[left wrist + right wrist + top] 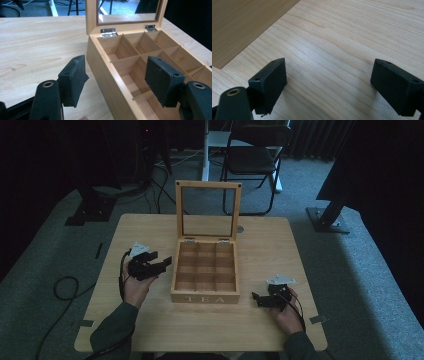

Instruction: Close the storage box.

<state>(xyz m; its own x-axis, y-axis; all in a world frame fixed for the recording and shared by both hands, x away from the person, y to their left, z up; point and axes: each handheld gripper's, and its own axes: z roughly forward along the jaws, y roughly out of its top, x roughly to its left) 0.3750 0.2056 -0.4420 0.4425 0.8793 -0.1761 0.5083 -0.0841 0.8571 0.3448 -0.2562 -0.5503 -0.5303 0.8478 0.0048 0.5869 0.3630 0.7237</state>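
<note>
Wooden box (205, 296) reads "TEA", lid up. Left gripper (165, 264) jaws wide, straddling box's left wall, gripping nothing. Right gripper (256, 299) spread open over bare table (150, 320).

Light wooden table (140, 227); open tea box (205, 296) at centre.

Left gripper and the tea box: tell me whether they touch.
Apart. In the left gripper view the left gripper stands open astride the tea box's side wall, with bare table and compartment floor visible between each pad and the wall.
</note>
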